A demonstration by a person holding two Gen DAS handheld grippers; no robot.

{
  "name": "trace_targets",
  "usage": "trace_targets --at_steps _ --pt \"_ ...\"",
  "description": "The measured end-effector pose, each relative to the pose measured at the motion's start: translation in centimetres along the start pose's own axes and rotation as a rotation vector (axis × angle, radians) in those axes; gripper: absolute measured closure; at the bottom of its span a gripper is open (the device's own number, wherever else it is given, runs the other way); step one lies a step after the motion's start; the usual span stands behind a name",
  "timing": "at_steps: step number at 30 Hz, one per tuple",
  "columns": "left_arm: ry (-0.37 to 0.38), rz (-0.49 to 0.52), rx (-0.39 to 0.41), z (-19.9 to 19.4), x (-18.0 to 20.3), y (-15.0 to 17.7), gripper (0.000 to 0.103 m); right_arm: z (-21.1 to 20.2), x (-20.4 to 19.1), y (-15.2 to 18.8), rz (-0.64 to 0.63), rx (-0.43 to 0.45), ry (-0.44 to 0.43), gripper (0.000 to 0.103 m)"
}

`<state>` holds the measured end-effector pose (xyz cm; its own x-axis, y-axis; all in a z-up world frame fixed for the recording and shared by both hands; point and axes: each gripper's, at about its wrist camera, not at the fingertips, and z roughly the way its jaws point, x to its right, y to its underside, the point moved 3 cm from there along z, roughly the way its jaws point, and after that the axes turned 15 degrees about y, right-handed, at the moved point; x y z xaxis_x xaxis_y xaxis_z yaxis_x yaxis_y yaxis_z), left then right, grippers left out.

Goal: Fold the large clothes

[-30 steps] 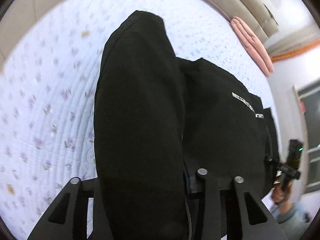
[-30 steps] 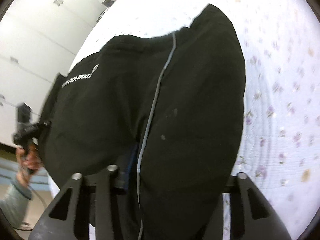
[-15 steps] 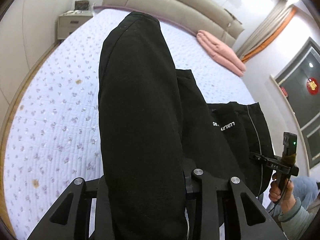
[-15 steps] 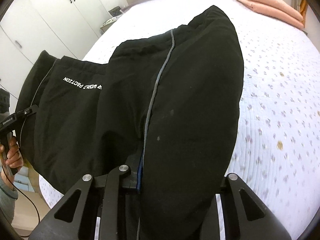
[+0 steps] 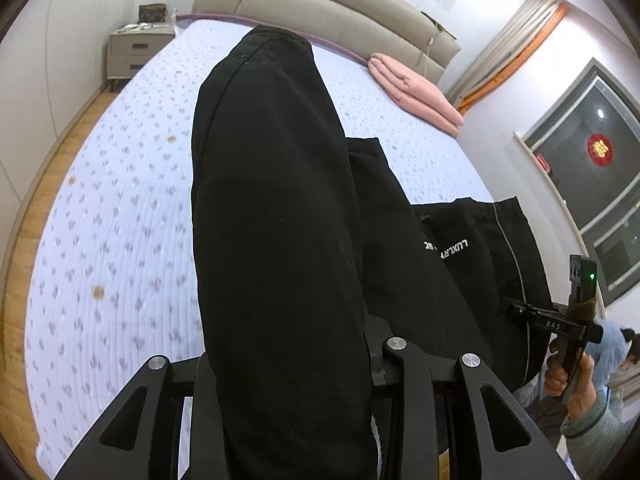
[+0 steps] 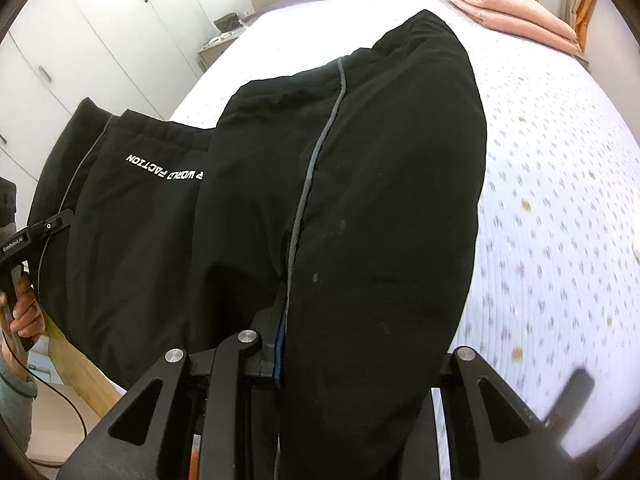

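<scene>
Above bed (image 5: 120, 208), trousers (image 5: 276, 220) hang from both tools.

Bed (image 5: 120, 216): wearing a white quilted cover with small purple sprigs
Pink blanket (image 5: 416, 92): lying folded near the headboard (image 5: 328, 8)
Nightstand (image 5: 138, 54): standing beside the bed
Wardrobe (image 6: 100, 40): standing shut, white doors

Two black two-finger grippers: left gripper (image 5: 288, 360), right gripper (image 6: 352, 356). One black fabric trousers (image 5: 272, 200) between their fingers. One folded pink blanket (image 5: 412, 92) far ahead.
</scene>
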<state>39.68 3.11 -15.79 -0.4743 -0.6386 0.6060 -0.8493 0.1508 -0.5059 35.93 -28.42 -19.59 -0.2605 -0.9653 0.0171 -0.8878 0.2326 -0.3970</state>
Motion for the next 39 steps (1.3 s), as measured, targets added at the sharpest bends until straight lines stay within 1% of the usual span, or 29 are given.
trace_targets --at_steps 2,3,6,10,11,12,14,15,17,18,20,22,23,24,25,26,27,29,30,31,33,34,36,38,39 --pt "0.006 -0.012 -0.011 0.0 -0.3 1.2 0.068 0.2 -0.1 1.2 0.002 -0.026 0.008 0.073" --pt "0.009 -0.026 -0.019 0.0 -0.7 2.1 0.068 0.6 -1.1 0.5 0.009 -0.038 0.012 0.073" --pt "0.009 -0.048 -0.035 0.5 -1.8 4.5 0.068 2.2 -2.0 1.3 0.012 -0.077 0.015 0.073" --pt "-0.008 -0.094 -0.051 2.5 -4.5 8.0 0.068 6.4 -2.7 2.6 0.002 -0.148 0.021 0.073" --pt "-0.018 -0.103 -0.049 2.9 -5.7 9.2 0.067 7.5 -2.9 2.9 -0.002 -0.163 0.036 0.072" --pt "-0.023 -0.119 -0.038 3.1 -6.8 10.3 0.067 9.0 -5.0 2.6 -0.008 -0.171 0.062 0.072" --pt "-0.005 -0.161 -0.006 3.2 -9.0 11.7 0.065 11.0 -4.6 3.0 0.007 -0.173 0.071 0.069" --pt "0.014 -0.188 0.011 3.4 -10.1 12.3 0.063 11.7 -3.7 3.5 0.016 -0.171 0.059 0.066" --pt "0.028 -0.203 0.036 3.7 -11.5 13.2 0.058 12.6 -3.6 3.2 0.011 -0.146 0.050 0.059" --pt "0.028 -0.199 0.049 3.9 -12.1 13.6 0.054 12.9 -4.2 2.9 0.000 -0.130 0.053 0.058" --pt "0.040 -0.223 0.061 4.1 -12.8 14.2 0.048 13.4 -3.9 3.1 -0.022 -0.093 0.059 0.054" --pt "0.066 -0.268 0.099 3.2 -13.5 14.9 0.046 13.7 -3.5 3.1 -0.008 -0.075 0.048 0.052" --pt "0.071 -0.282 0.109 2.6 -14.1 15.4 0.044 13.1 -3.5 3.8 0.011 -0.072 0.044 0.049" --pt "0.067 -0.304 0.112 2.3 -14.3 15.8 0.041 13.4 -1.9 5.7 0.045 -0.075 0.040 0.041" --pt "0.061 -0.331 0.117 1.8 -14.5 16.2 0.039 13.5 -1.1 5.9 0.083 -0.081 0.046 0.033" --pt "0.056 -0.349 0.123 1.4 -14.7 16.7 0.037 13.4 -0.2 6.3 0.127 -0.087 0.053 0.029" --pt "0.037 -0.371 0.128 0.4 -14.6 17.3 0.036 13.2 0.8 6.8 0.174 -0.096 0.058 0.024" --pt "0.016 -0.400 0.125 -0.8 -14.3 17.7 0.035 12.5 3.0 7.6 0.248 -0.107 0.047 0.023" --pt "-0.001 -0.410 0.122 -1.8 -13.7 18.1 0.035 11.9 3.7 8.2 0.284 -0.114 0.023 0.023" --pt "-0.046 -0.399 0.130 -3.2 -12.9 18.5 0.035 11.1 4.4 8.8 0.310 -0.118 0.036 0.022" --pt "-0.184 -0.340 0.147 -6.0 -11.2 18.7 0.035 9.7 5.2 9.3 0.319 -0.102 0.098 0.021" --pt "-0.231 -0.322 0.154 -7.1 -10.5 18.6 0.035 8.8 5.4 9.5 0.315 -0.090 0.110 0.021" --pt "-0.310 -0.266 0.185 -8.6 -8.3 17.9 0.037 7.3 4.5 9.4 0.303 -0.049 0.080 0.021" --pt "-0.324 -0.215 0.185 -8.3 -6.1 17.6 0.037 6.0 1.7 9.1 0.256 -0.004 0.056 0.021" --pt "-0.310 -0.194 0.177 -7.8 -5.2 18.0 0.037 5.9 -0.2 8.5 0.212 0.016 0.058 0.021"
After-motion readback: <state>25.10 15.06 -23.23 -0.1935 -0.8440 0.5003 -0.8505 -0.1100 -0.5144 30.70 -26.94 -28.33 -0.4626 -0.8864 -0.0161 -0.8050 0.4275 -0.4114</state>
